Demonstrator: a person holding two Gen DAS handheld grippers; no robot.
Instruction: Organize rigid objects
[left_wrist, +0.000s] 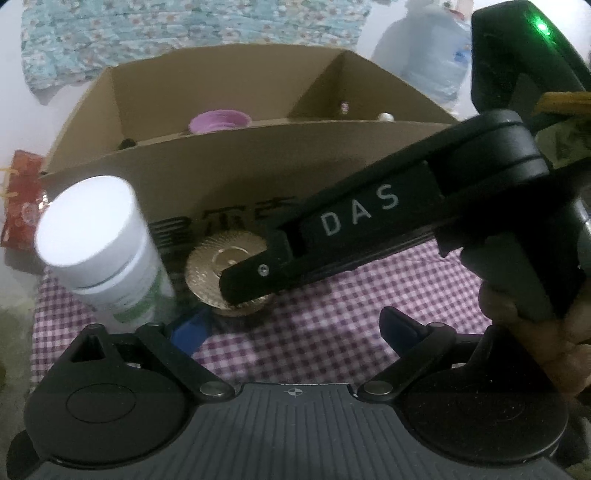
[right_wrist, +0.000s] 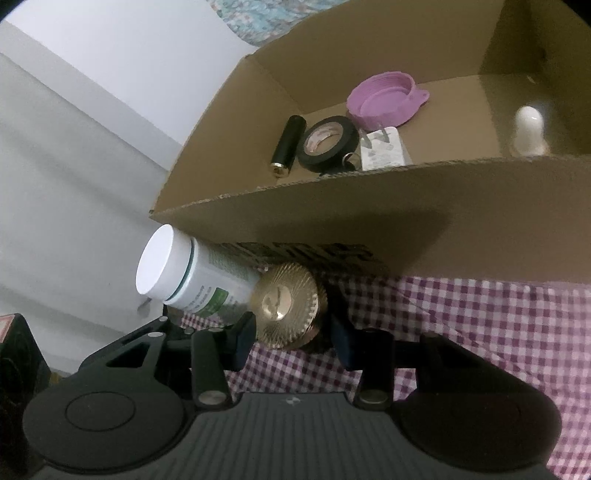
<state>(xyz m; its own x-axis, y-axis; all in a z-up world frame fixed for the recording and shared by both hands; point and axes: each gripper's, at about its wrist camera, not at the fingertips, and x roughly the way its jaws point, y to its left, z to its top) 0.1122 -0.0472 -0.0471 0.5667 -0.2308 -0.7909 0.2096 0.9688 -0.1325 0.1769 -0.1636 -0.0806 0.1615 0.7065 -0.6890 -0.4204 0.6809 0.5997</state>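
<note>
**A:** Left wrist view first — what have you got?

**B:** My left gripper (left_wrist: 295, 325) is spread wide over the checked cloth (left_wrist: 332, 314), pinching nothing. A white bottle (left_wrist: 107, 254) stands just off my left fingertip, near the cloth's left edge. Beside it sits the gold ribbed lid (left_wrist: 221, 273), right up against the front wall of the cardboard box (left_wrist: 221, 177). My right gripper (left_wrist: 255, 277) reaches across, its finger lying over the lid.

**A:** And the right wrist view?

**B:** My right gripper (right_wrist: 291, 339) has its fingers apart on either side of the gold ribbed lid (right_wrist: 286, 306), not yet pressed onto it, I'd say. The white bottle (right_wrist: 192, 273) is touching the lid's left side, and leans in this view. Inside the box (right_wrist: 332, 229), left compartment: a black cylinder (right_wrist: 288, 146), a roll of black tape (right_wrist: 328, 144), a white plug (right_wrist: 384, 149) and a purple lid (right_wrist: 384, 99). A white piece (right_wrist: 528, 129) sits in the right compartment.

**A:** What could go wrong?

**B:** My left finger is tight by that bottle; closing or lifting could knock it over. The lid's ribbed rim is shallow, so an off-centre pinch may let it slip. And the box wall is close — lift too low and I clip it.
</note>
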